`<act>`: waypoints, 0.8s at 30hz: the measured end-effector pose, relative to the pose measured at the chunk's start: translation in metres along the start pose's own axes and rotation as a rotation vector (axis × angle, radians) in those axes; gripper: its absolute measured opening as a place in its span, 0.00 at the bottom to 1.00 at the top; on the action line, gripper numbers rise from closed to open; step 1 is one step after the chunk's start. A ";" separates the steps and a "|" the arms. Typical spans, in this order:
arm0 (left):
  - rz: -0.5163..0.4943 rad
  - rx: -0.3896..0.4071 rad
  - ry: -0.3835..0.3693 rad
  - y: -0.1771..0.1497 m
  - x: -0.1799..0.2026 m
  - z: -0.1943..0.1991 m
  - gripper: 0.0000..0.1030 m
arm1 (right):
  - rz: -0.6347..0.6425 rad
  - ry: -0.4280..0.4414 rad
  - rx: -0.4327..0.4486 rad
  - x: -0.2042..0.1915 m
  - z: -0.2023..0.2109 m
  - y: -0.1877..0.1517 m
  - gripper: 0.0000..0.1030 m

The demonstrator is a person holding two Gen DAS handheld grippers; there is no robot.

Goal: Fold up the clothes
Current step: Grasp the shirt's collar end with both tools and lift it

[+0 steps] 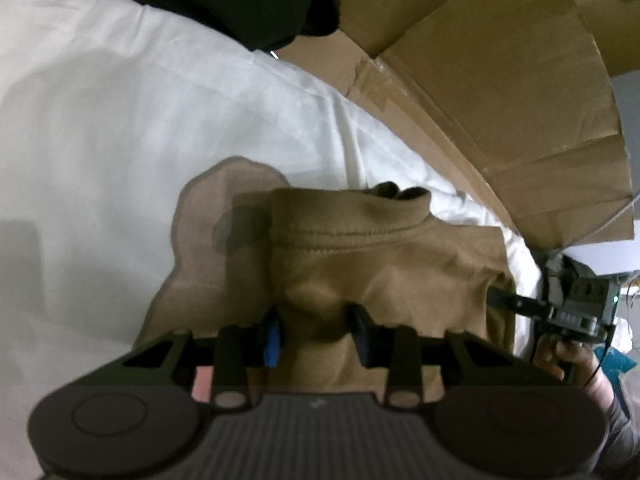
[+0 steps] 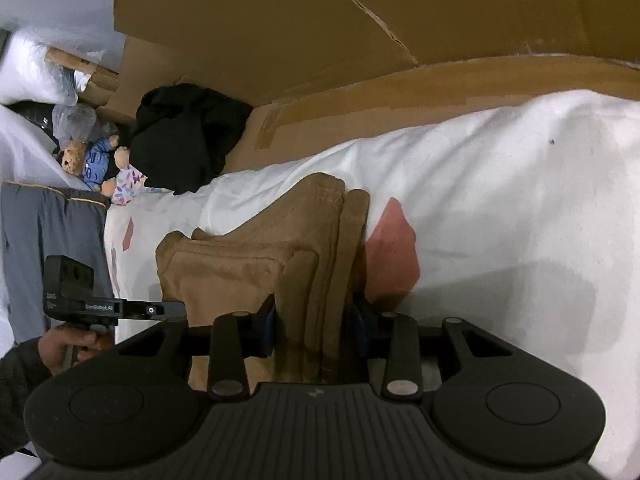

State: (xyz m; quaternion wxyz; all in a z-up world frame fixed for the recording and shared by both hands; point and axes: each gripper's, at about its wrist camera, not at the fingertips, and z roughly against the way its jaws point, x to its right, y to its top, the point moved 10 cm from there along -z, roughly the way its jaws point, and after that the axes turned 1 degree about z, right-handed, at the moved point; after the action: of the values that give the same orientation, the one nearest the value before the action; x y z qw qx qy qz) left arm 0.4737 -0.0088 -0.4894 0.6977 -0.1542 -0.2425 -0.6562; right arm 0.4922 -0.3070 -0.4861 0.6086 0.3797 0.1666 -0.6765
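Item: tan garment (image 2: 256,264) on bed (image 2: 500,208); my left tongs (image 1: 316,332) and right tongs (image 2: 310,328) both clenched on it. Risk: stacked layers slipping out, fold collapsing.

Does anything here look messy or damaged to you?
Yes. The cardboard behind the bed has a long tear and peeling tape, and a black garment lies crumpled in a heap beside two teddy bears, unlike the neatly folded tan garment.

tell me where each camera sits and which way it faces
Left wrist: on the left gripper, angled down at the folded tan fleece garment it pinches; the right gripper and hand show.
Right wrist: on the right gripper, angled down at the garment; the left gripper and hand show.
Shared: garment, white bedsheet, brown cardboard.
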 end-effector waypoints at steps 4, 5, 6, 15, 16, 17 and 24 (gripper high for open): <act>-0.020 0.016 0.029 -0.001 0.003 0.000 0.21 | -0.015 0.003 0.011 0.002 -0.002 -0.001 0.23; -0.030 0.020 0.036 -0.002 0.003 0.001 0.19 | -0.023 -0.001 0.011 0.001 -0.001 -0.001 0.22; -0.028 0.034 0.046 -0.002 0.002 0.001 0.18 | -0.033 -0.004 0.010 0.000 0.001 -0.001 0.21; -0.032 0.129 0.010 -0.006 0.016 0.031 0.12 | 0.047 -0.068 0.067 -0.036 0.027 -0.004 0.18; -0.039 0.143 0.003 -0.008 0.020 0.037 0.12 | 0.051 -0.072 0.069 -0.037 0.029 -0.004 0.18; -0.044 0.155 -0.002 -0.009 0.023 0.041 0.12 | 0.065 -0.082 0.073 -0.043 0.033 -0.006 0.18; -0.108 0.243 -0.044 -0.025 0.060 0.081 0.11 | 0.163 -0.130 0.111 -0.083 0.069 -0.015 0.18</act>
State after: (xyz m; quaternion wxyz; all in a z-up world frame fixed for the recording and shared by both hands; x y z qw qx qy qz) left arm 0.4387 -0.0186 -0.3915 0.6696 -0.0695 -0.3432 -0.6550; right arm 0.4540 -0.2938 -0.3850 0.6489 0.3807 0.0578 -0.6562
